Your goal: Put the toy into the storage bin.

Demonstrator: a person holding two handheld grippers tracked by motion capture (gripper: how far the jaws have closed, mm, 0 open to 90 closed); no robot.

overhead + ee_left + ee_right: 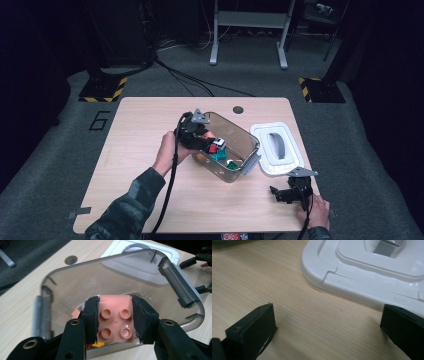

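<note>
Pale wooden table [150, 200] on grey carpet; left tool [115, 322] clenched on pink brick [115, 315], right tool [327, 325] released.

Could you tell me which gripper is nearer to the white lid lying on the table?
The right. The right gripper rests on the table just below the white lid, jaws open towards its edge. The left gripper is over the clear bin, clamping a pink brick.

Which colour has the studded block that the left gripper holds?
Salmon pink. The block shows best in the left gripper view, clamped in the left gripper.
</note>
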